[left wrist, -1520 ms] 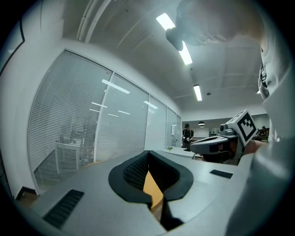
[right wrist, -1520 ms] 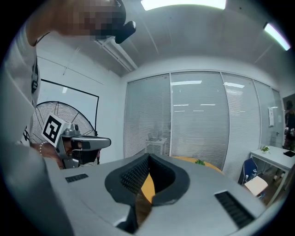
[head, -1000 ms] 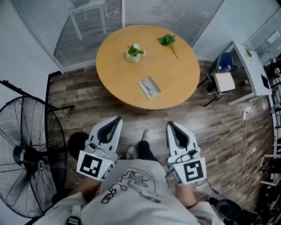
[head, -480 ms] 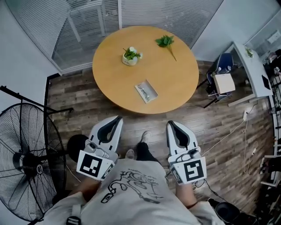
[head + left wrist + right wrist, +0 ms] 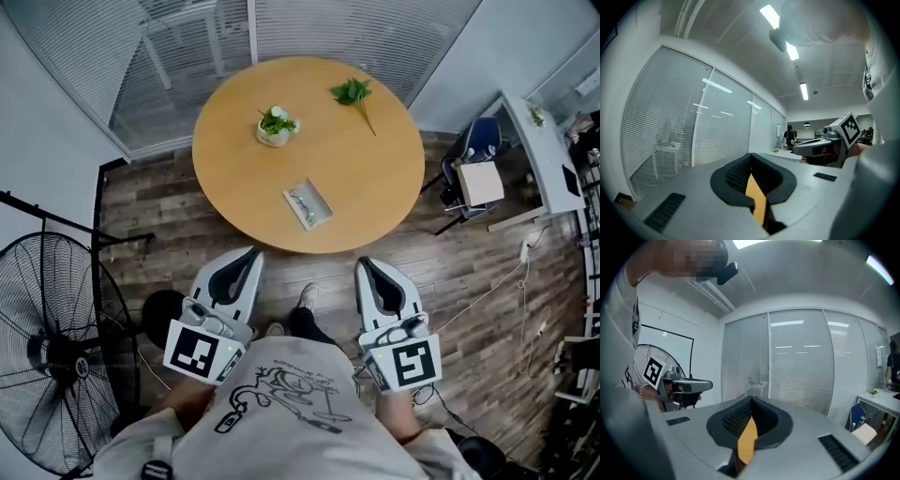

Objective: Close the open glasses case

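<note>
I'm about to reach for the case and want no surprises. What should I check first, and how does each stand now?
1. Glasses case open on the table: ok.
2. Glasses wholly inside: cannot tell.
3. Left gripper empty, fingers together: ok.
4. Right gripper empty, fingers together: ok.
5. Grippers at the case: not ok, both short of the table.
6. Potted plant, leafy sprig apart from case: ok.
</note>
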### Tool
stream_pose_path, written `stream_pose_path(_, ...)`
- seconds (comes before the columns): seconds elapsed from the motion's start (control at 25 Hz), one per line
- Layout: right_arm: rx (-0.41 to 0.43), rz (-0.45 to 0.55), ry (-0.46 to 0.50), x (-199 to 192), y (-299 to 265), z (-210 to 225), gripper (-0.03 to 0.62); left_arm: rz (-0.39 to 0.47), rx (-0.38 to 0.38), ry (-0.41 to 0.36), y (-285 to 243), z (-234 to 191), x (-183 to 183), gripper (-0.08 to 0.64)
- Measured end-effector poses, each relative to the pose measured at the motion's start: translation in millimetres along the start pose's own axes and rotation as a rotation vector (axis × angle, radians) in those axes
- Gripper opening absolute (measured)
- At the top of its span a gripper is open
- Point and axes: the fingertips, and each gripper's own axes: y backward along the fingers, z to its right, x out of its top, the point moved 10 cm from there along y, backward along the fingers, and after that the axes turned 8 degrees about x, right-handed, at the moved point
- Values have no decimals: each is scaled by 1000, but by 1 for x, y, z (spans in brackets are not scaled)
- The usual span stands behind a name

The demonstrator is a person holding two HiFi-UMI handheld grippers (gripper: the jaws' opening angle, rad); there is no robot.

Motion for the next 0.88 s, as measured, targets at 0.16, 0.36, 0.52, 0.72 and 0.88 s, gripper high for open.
stream_pose_path(0.16, -5, -5, 4, 2, -8, 16, 9, -1, 1, 0, -16, 0, 0, 20)
stream_pose_path(0.36, 11, 2, 4, 5, -17, 42, 9, 0, 2, -3, -44, 2, 4, 20)
stream_pose_path(0.52, 15, -3, 5, 8, -25, 61, 9, 1, 1, -4, -65, 2, 7, 20)
stream_pose_path(0.72, 4, -20, 7, 13, -36, 85, 9, 2, -1, -3, -92, 3, 8, 20)
stream_pose_path(0.88, 8, -12, 5, 13, -42, 105, 9, 3, -2, -5, -112, 6, 9, 20)
